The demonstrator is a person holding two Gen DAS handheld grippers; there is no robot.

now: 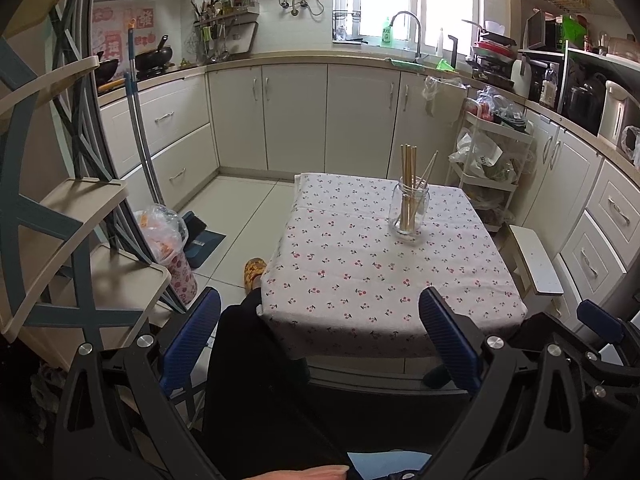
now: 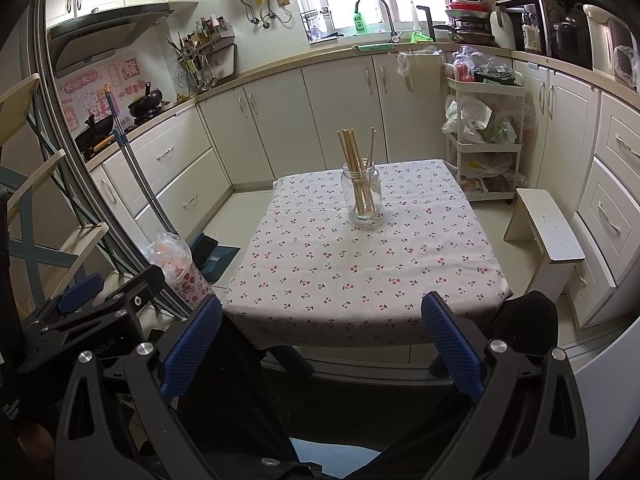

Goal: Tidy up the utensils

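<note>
A clear glass jar (image 1: 409, 211) is standing upright on a small square surface covered by a pale cloth printed with red cherries (image 1: 360, 280), toward its far half. Inside the jar a bundle of light wooden chopsticks (image 1: 409, 184) is resting with the tips down — most are standing close together, while one or two are leaning away to the right. In the right wrist view the same jar (image 2: 361, 196) and chopsticks (image 2: 354, 168) are sitting near the middle of the cloth's (image 2: 340, 272) far part.

The left gripper (image 1: 320, 340) is hovering low at the near edge of the surface, well apart from the jar; its blue ribbed fingers (image 1: 450, 344) are spread wide and are grasping nothing. The right gripper (image 2: 320, 344) is hanging likewise at the near edge, its blue fingers (image 2: 452, 348) released and holding nothing — it too is well apart from the jar.

A white stool (image 2: 548, 232) is standing just beside the right edge of the surface, and a white three-tier cart full of bags (image 2: 484, 136) is standing beyond it against the cream cabinets (image 2: 280, 120).
</note>
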